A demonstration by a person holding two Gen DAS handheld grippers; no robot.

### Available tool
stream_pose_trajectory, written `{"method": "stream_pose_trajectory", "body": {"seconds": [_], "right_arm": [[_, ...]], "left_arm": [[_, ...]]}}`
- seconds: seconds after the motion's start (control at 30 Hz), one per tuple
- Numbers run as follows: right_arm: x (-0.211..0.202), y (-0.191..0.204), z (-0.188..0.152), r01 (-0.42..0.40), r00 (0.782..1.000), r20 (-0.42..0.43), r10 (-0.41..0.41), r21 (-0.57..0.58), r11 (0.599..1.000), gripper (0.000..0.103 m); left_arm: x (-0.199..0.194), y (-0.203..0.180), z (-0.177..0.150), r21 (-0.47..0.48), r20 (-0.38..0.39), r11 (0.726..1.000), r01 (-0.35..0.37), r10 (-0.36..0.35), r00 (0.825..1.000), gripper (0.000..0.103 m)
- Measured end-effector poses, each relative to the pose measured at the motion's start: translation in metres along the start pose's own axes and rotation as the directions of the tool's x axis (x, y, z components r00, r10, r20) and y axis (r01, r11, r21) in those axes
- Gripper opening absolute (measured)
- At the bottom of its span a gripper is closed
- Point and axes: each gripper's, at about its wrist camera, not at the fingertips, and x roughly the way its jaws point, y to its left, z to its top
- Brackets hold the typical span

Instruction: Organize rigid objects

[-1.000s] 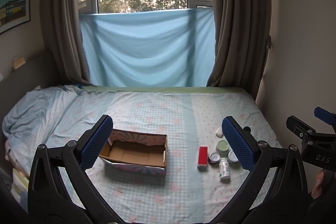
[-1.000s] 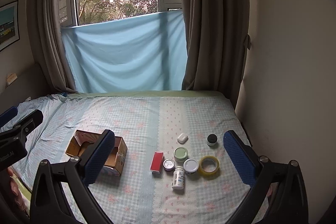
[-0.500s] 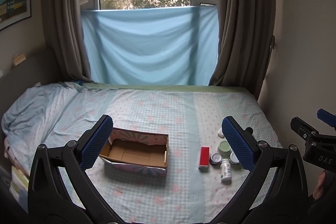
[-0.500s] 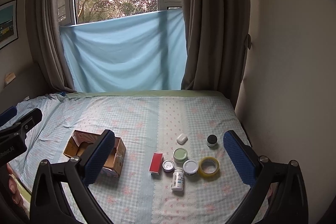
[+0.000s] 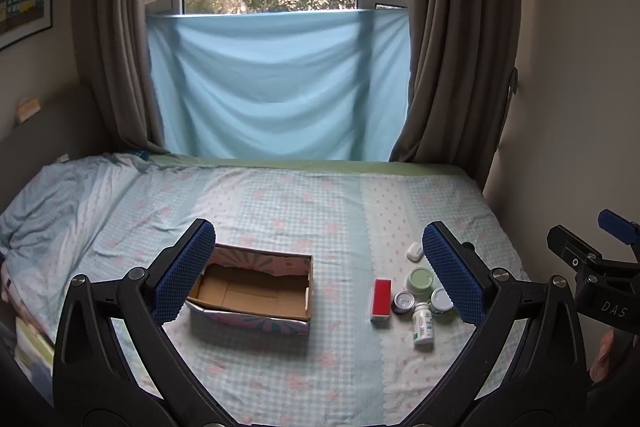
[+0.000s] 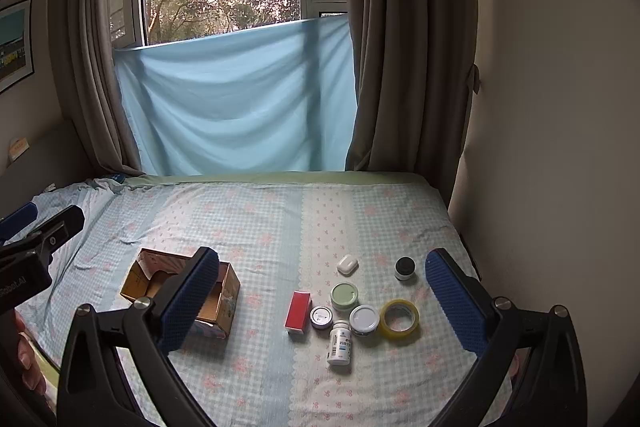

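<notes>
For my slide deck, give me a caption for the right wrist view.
Open right gripper above a bed, facing small containers, tape roll and cardboard box.

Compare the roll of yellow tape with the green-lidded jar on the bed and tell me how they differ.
The yellow tape roll is an open ring, the sheet showing through its hole; the green-lidded jar is closed by a solid lid. The tape roll is translucent yellow; the jar's lid is pale green. The tape roll lies at the cluster's right edge; the jar sits nearer its middle. Both are round and rest flat on the bed.
</notes>
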Motion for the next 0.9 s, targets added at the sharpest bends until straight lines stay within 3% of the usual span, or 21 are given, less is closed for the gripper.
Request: {"method": "stream_pose_trajectory", "body": {"seconds": [0.9], "right_arm": [[0.002,-0.001,0.0,0.036,0.999,0.02,-0.036,-0.009,0.999,0.103]], "left_arm": [[0.008,-0.01,0.001,0.029,0.014,0.999,-0.038,0.037,0.999,0.103]]}}
